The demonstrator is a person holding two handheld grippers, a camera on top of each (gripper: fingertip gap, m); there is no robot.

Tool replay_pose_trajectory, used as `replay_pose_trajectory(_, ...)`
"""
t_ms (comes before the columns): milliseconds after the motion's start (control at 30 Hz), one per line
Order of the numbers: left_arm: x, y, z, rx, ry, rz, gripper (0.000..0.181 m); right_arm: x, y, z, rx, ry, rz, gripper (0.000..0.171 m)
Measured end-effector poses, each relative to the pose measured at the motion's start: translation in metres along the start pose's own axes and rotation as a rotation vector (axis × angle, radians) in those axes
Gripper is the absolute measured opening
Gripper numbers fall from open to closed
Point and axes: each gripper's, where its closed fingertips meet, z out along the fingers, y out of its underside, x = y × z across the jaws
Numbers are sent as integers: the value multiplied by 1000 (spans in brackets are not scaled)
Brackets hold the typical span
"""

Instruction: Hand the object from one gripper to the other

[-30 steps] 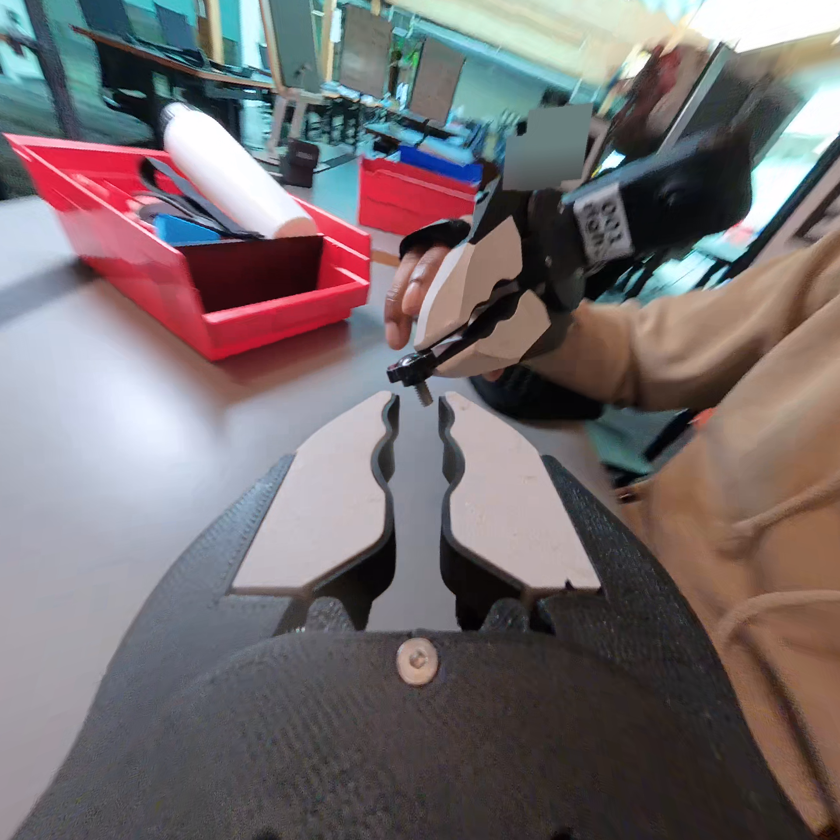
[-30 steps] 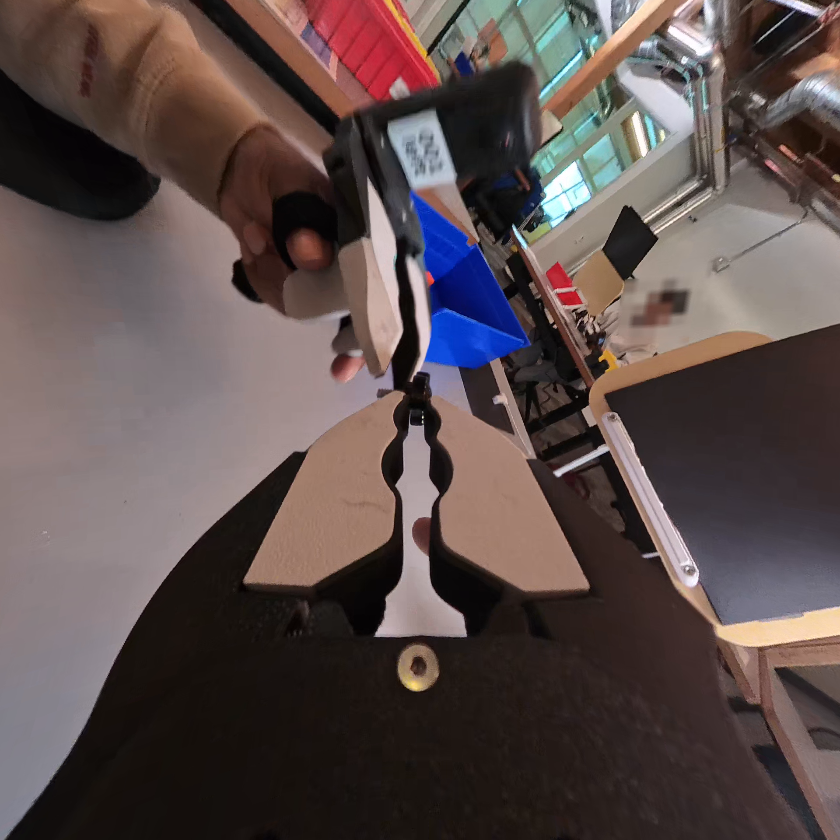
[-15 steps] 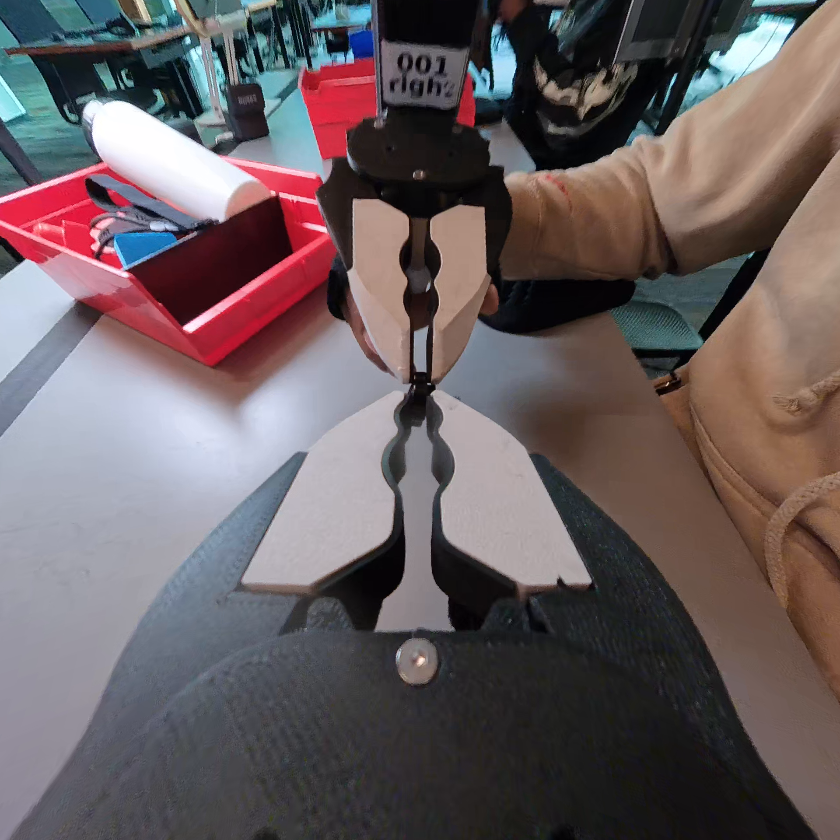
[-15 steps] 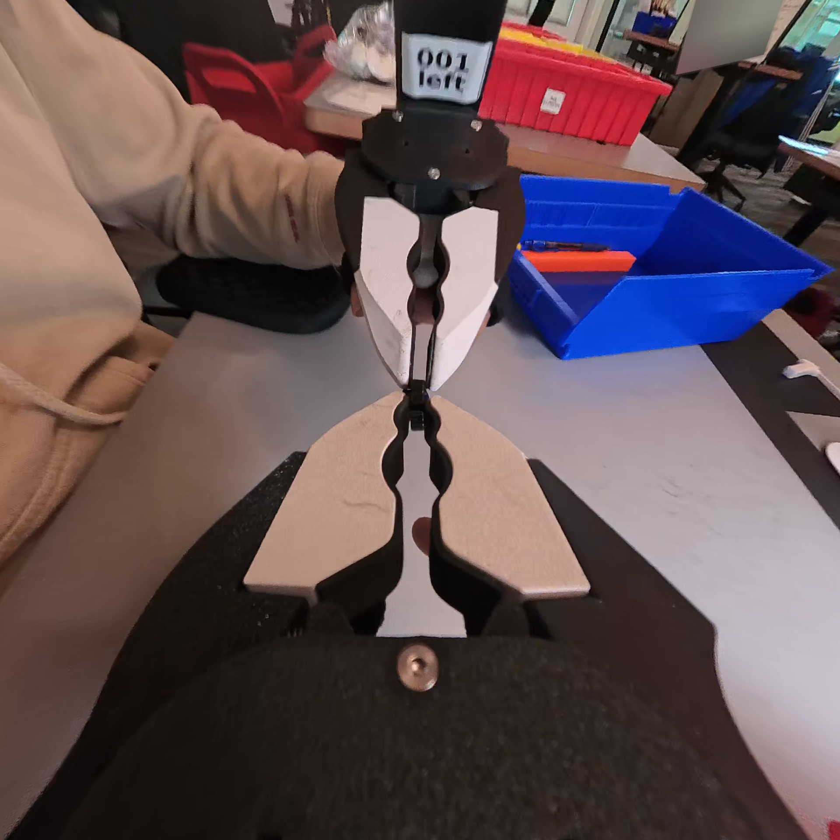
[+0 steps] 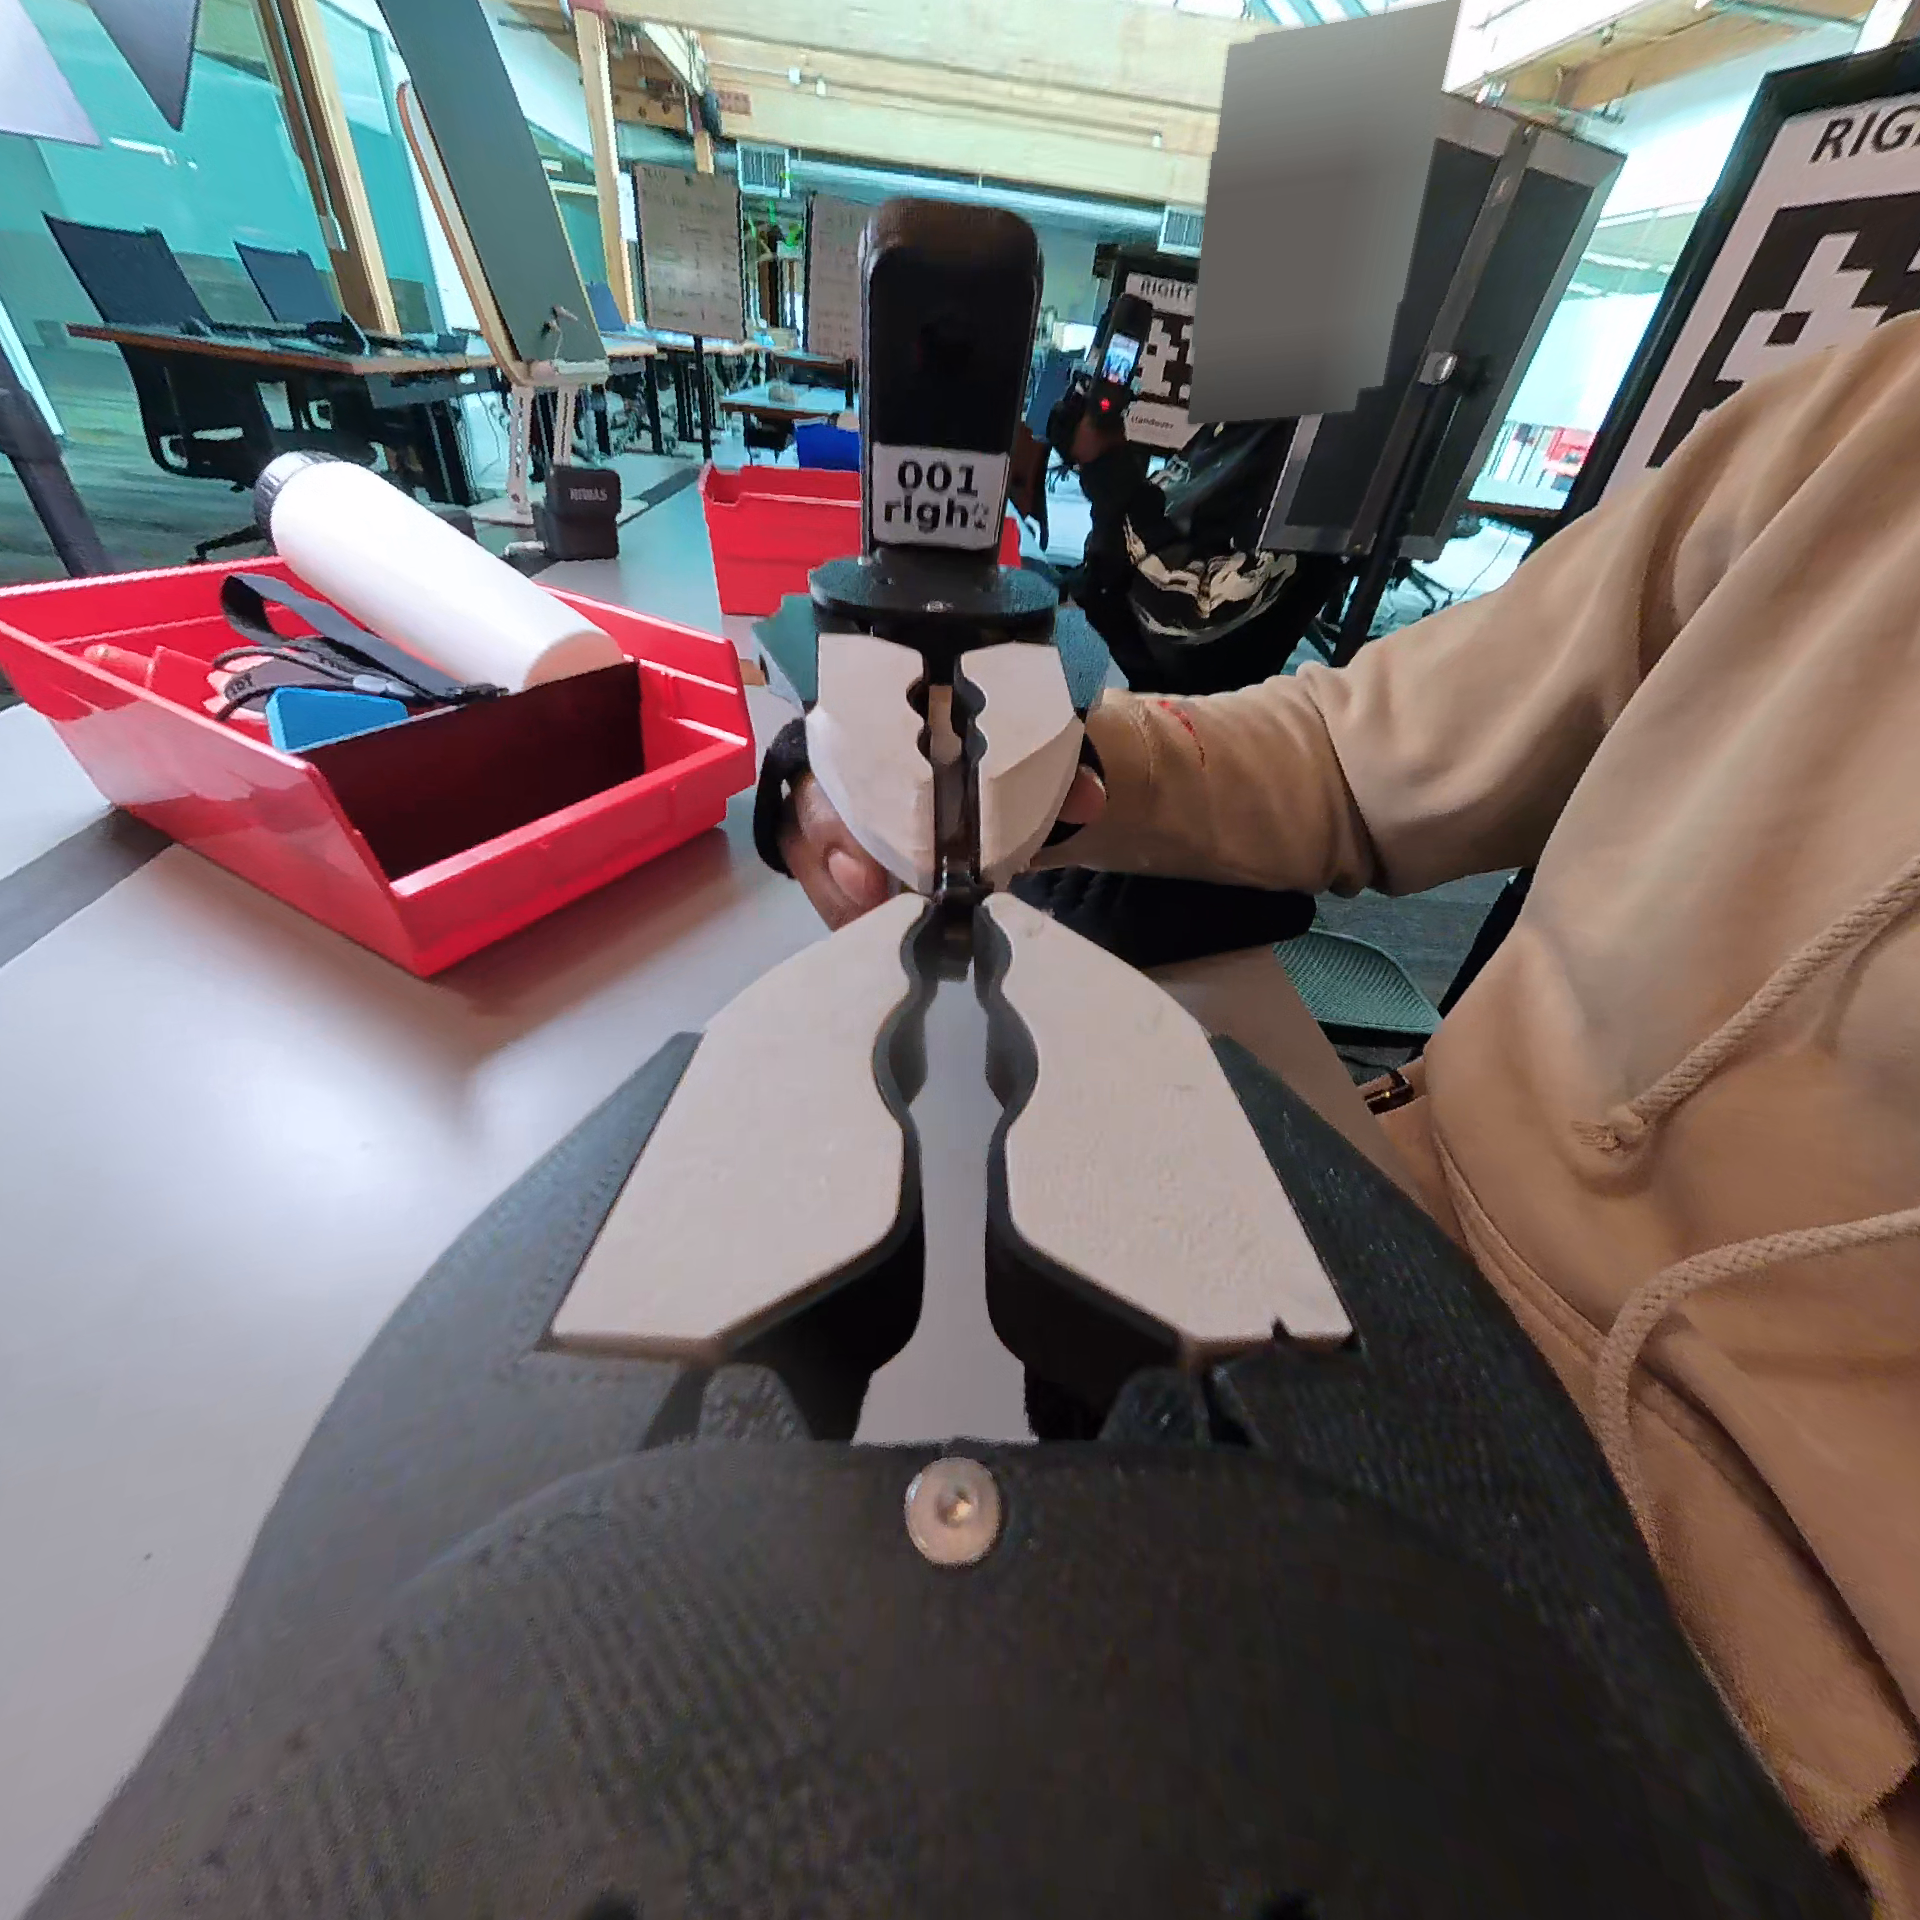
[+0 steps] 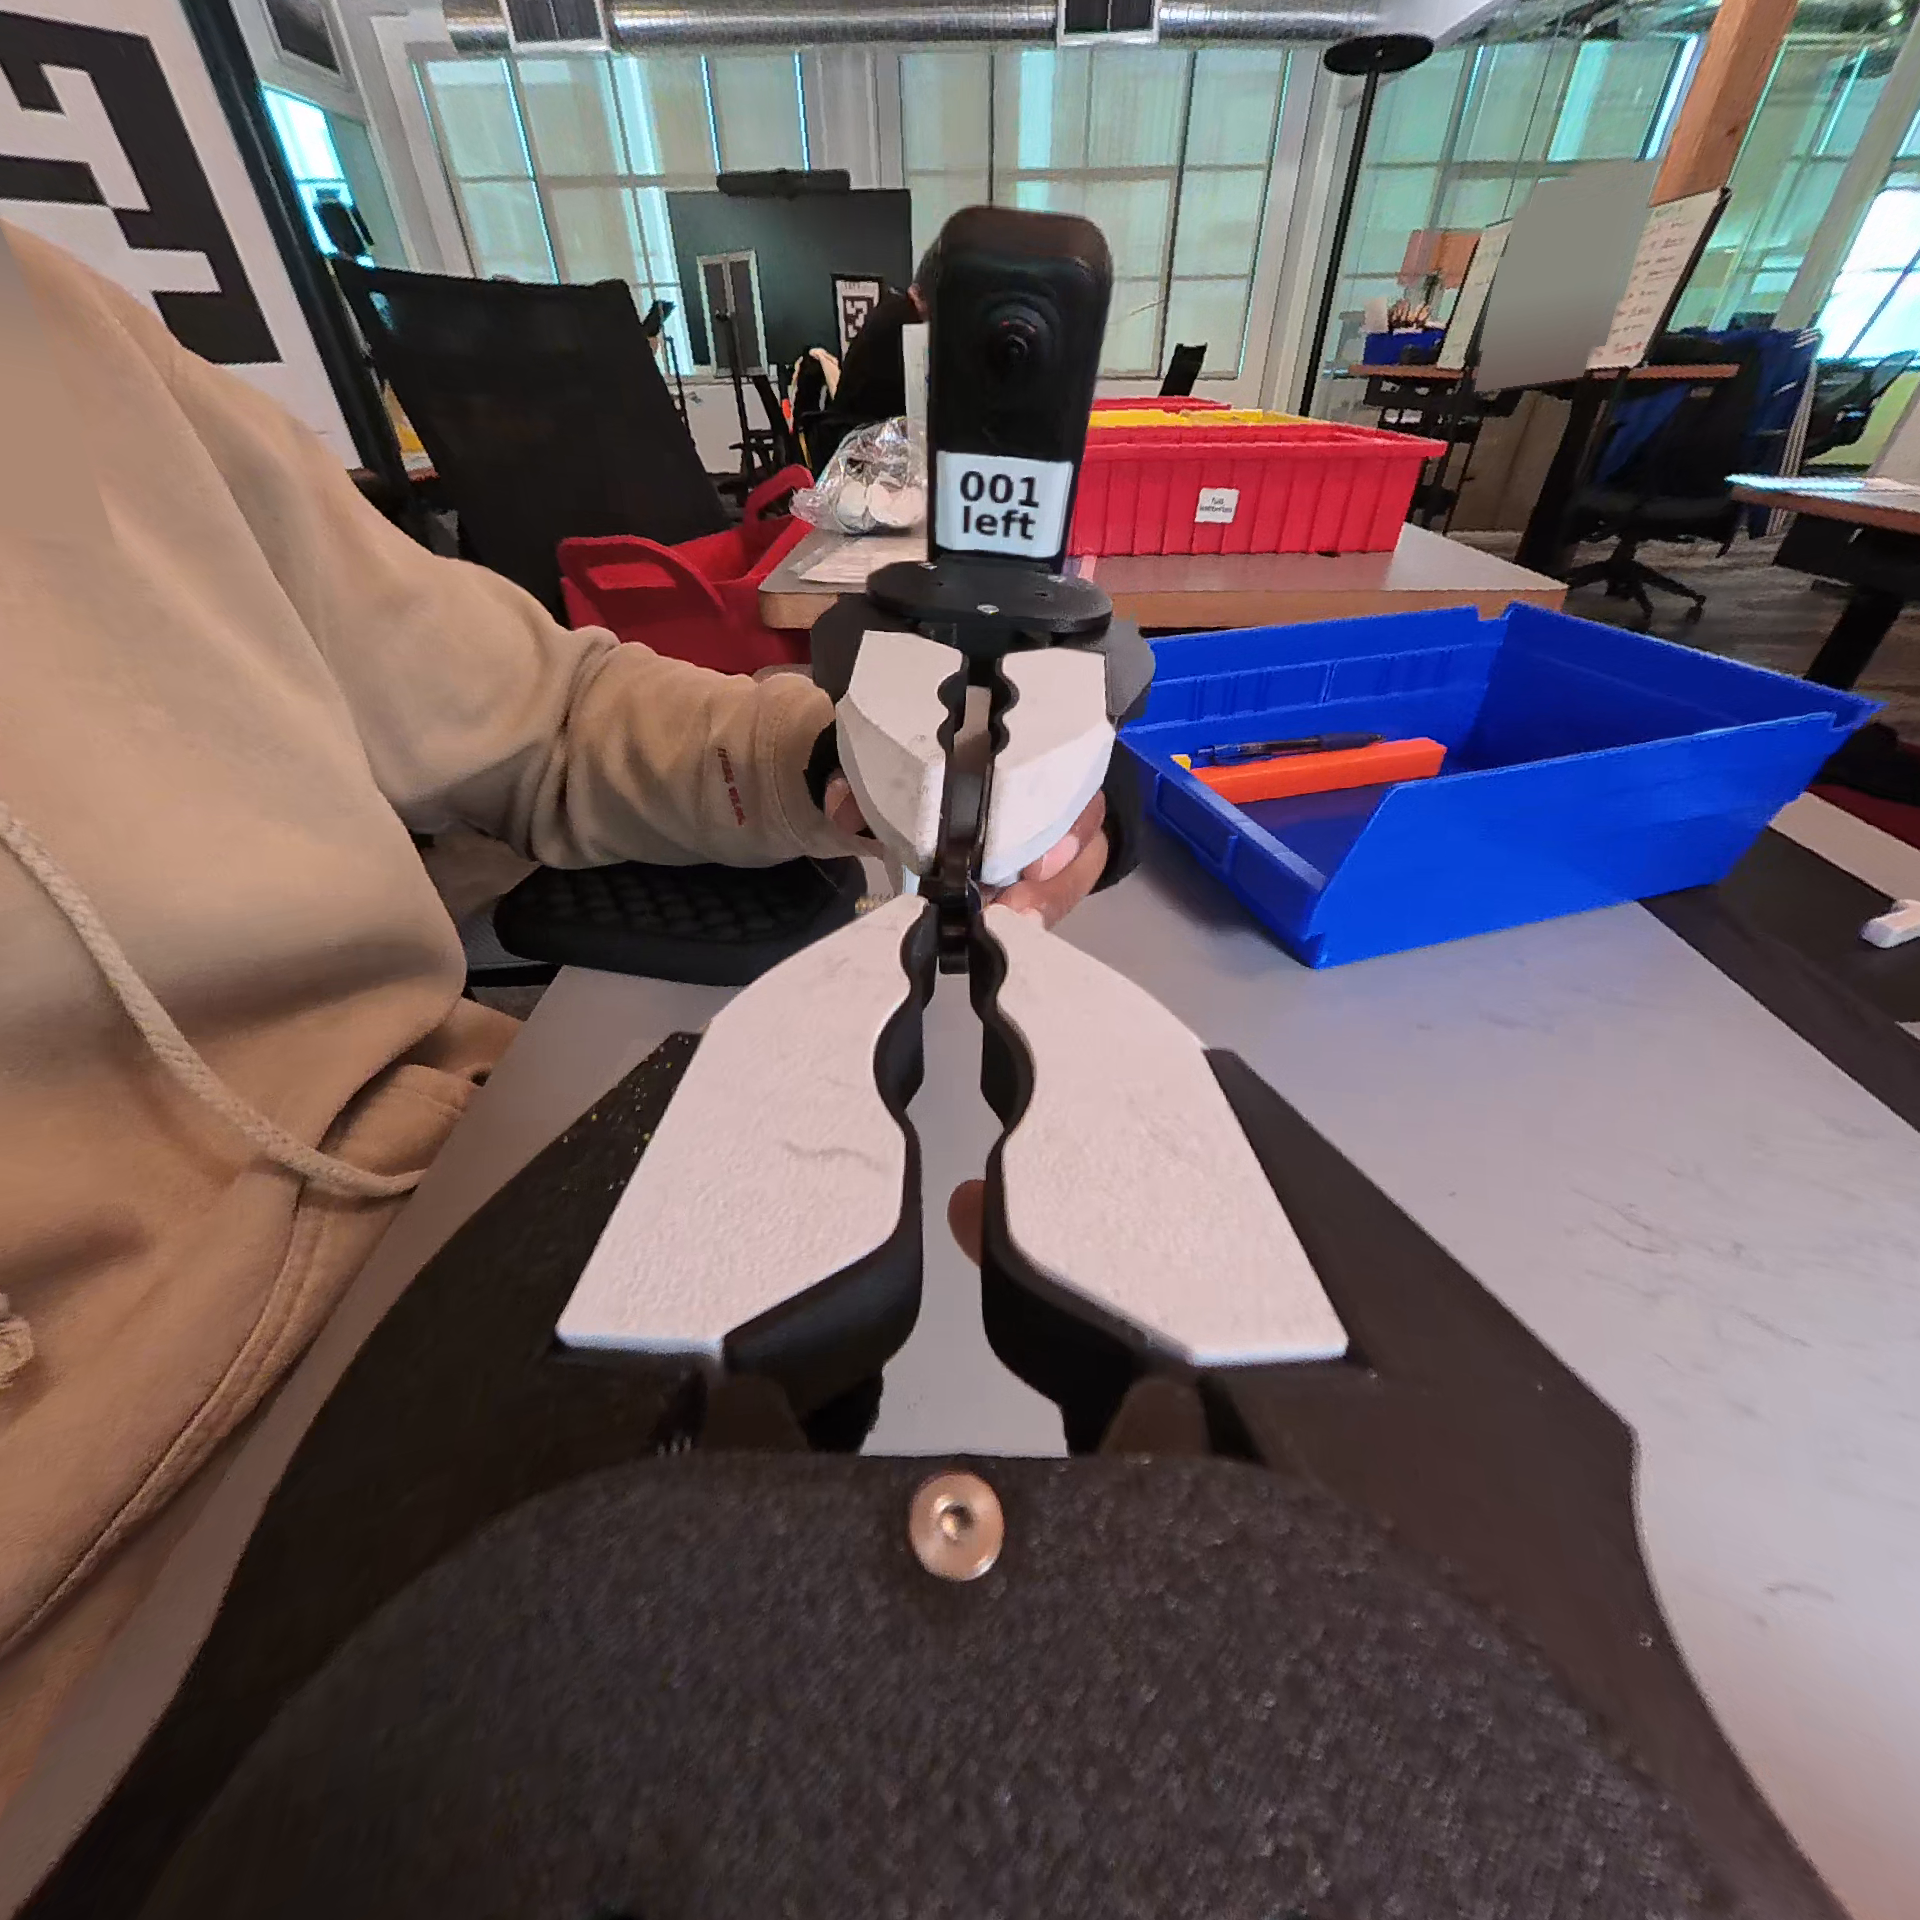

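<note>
Left wrist view: left gripper (image 5: 954, 916), jaws narrowed onto a small black object (image 5: 954, 935) at the fingertips. Right gripper (image 5: 951, 878) opposite, tip to tip, jaws likewise pinched on the same object; both grip it above the grey table (image 5: 208, 1122). Red bin (image 5: 416, 883) to the left, holding a white bottle (image 5: 426, 577). Right wrist view: blue bin (image 6: 1558, 862) on the right with an orange block (image 6: 1320, 771) inside.

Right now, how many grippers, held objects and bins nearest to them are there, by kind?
Grippers: 2 (left gripper, right gripper)
Small black object pinched between them: 1
Nearest red bin: 1
Nearest blue bin: 1
Total: 5
</note>
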Motion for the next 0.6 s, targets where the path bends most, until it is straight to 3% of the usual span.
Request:
replay_pose_trajectory(100,-2,7,1,-63,-24,14,16,-1,7,0,-76,1,-20,5)
replay_pose_trajectory(267,3,25,6,-183,-6,41,6,-5,26,6,-238,23,-126,5)
replay_pose_trajectory(467,3,7,5,-73,-17,31,6,-3,8,2,-97,27,-80,5)
replay_pose_trajectory(600,7,-5,2,12,18,-1,6,0,2,-1,-20,13,-31,16)
